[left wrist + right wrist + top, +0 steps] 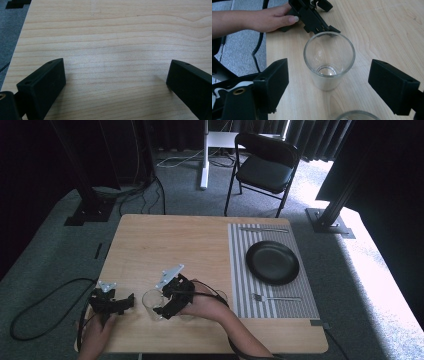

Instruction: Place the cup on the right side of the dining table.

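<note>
Right gripper (328, 82) with jaws apart, one on each side of an upright clear glass (329, 60) standing on the wooden worktop (387, 30) near its front edge; neither jaw touches the glass. The rim of a second glass (357, 115) lies just below. Left gripper (116, 82), jaws wide apart over bare wood, rests beyond the first glass. A black plate (272, 262) sits well apart on a striped placemat (240, 270).

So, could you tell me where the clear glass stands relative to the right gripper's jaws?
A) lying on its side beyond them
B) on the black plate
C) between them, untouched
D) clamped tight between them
C: the glass stands upright on the table between the right gripper's open jaws, with a gap on either side.
</note>
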The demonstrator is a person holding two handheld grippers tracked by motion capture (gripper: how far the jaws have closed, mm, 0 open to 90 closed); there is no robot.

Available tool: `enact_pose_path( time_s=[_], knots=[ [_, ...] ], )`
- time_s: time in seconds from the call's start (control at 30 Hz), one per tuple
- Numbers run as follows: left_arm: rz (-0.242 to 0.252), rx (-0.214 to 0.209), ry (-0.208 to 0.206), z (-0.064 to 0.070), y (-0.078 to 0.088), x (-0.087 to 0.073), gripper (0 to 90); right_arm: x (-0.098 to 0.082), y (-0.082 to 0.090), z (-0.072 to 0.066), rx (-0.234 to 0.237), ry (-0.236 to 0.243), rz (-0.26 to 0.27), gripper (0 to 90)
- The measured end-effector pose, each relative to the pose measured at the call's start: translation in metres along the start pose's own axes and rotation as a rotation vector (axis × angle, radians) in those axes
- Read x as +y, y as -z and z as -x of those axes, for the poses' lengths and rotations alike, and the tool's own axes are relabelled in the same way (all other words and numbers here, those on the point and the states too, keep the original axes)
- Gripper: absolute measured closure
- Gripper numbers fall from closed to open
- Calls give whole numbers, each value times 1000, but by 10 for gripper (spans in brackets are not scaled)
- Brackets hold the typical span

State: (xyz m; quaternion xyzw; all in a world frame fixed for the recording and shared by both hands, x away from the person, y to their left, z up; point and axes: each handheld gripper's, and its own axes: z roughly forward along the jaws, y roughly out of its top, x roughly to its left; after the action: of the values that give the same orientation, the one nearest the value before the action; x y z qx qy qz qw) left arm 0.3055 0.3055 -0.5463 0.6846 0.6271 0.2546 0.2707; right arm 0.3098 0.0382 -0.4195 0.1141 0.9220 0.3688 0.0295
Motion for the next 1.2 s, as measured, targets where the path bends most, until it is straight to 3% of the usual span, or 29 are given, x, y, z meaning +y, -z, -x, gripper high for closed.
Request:
enact_pose_path(
  time_s=[0.73,0.87,1.2],
  knots=[
    [-1,0,0,0,0,0,26,17,-27,-1,-14,28,-92,161],
    [-1,0,0,0,0,0,26,20,-34,-1,-25,32,-131,161],
    [-1,0,0,0,0,0,26,21,-45,1,-31,14,-180,189]
  ],
)
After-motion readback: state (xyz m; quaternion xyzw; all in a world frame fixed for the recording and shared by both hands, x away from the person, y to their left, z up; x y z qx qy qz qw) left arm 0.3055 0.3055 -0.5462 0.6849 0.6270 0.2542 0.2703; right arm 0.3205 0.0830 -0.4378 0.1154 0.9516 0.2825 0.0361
